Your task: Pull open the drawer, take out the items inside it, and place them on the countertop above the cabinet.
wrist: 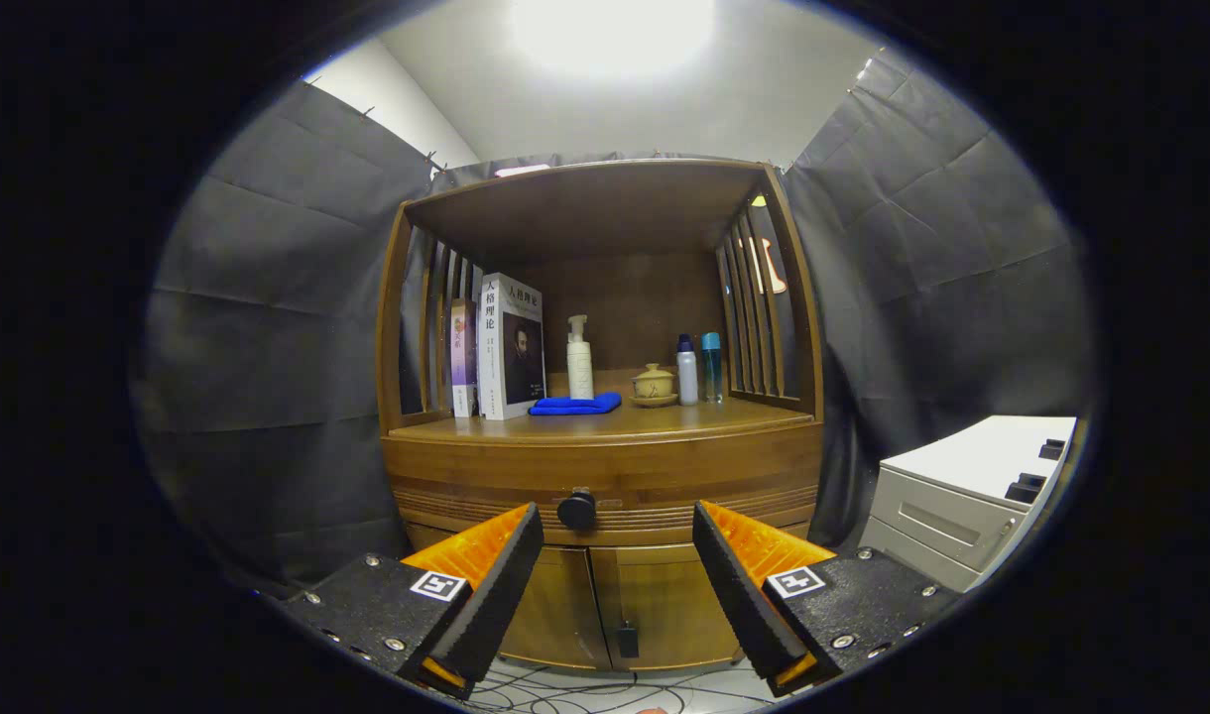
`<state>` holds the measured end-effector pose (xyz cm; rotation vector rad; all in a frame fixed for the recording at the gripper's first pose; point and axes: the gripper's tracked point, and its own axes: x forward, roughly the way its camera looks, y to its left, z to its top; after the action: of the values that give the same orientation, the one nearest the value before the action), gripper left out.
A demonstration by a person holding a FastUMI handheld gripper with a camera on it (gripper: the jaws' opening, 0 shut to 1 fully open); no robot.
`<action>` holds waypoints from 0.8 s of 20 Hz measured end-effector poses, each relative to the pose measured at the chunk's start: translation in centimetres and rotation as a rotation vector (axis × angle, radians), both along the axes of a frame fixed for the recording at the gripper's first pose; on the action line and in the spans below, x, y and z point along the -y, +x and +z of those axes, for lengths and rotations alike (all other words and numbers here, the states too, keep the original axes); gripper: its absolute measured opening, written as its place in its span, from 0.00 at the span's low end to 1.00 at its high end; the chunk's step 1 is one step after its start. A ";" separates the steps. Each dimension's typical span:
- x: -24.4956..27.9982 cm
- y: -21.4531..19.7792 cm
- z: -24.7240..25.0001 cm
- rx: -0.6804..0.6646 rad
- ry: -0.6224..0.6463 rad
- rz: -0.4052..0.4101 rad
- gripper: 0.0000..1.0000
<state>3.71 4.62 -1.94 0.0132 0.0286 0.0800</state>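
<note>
A wooden cabinet stands straight ahead, its drawer front (605, 476) shut, with a round dark knob (576, 511) at its middle. My gripper (617, 531) is open and holds nothing; the knob sits just beyond the fingers, closer to the left fingertip (526, 535), with a gap still between them. Above the drawer runs the countertop (684, 416), which carries books (506, 347), a folded blue cloth (575, 404), a white pump bottle (579, 359), a small lidded pot (654, 384) and two slim bottles (699, 368). The drawer's contents are hidden.
Slatted wooden sides and a top board frame the countertop shelf. Below the drawer are two cabinet doors (615, 605). A white low unit (972, 496) stands to the right. Cables lie on the tiled floor (585, 689) in front of the cabinet.
</note>
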 end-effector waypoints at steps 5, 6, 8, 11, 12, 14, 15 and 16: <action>-1.1 2.4 0.2 0.001 0.010 0.014 0.95; -1.3 2.8 0.3 0.004 0.017 0.015 0.95; -1.3 4.1 0.4 0.013 0.020 0.006 0.95; -1.6 6.3 0.1 0.014 0.022 0.001 0.95; -1.7 7.2 0.0 0.012 0.019 -0.001 0.95; -1.9 8.7 0.1 0.017 0.017 0.000 0.95; -2.0 9.4 0.0 0.018 0.015 -0.002 0.95; -2.1 10.1 -0.3 0.011 0.013 0.001 0.95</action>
<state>13.81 6.72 -2.24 0.0252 0.0168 0.0809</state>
